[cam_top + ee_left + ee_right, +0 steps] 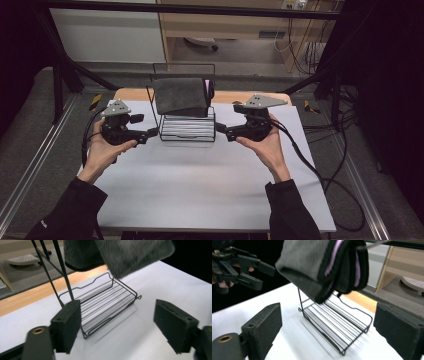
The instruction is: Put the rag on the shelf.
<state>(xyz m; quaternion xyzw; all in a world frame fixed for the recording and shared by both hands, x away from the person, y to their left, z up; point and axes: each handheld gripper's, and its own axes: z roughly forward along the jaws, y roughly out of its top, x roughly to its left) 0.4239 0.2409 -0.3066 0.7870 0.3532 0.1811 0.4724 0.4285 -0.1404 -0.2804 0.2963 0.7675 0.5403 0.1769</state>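
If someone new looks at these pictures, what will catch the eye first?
First, the dark grey towel with a purple inner side, draped over the top of a black wire rack at the far middle of the white table. Next, the two hand-held grippers flanking the rack, the left gripper and the right gripper, both with jaws open and pointing inward at it.

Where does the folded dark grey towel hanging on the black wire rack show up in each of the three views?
High view: folded dark grey towel, upper centre, draped over the black wire rack.
Left gripper view: top edge, centre to right, above the rack's tray.
Right gripper view: top centre, purple inner layers showing.
Shared landmark: the rack's wire tray.
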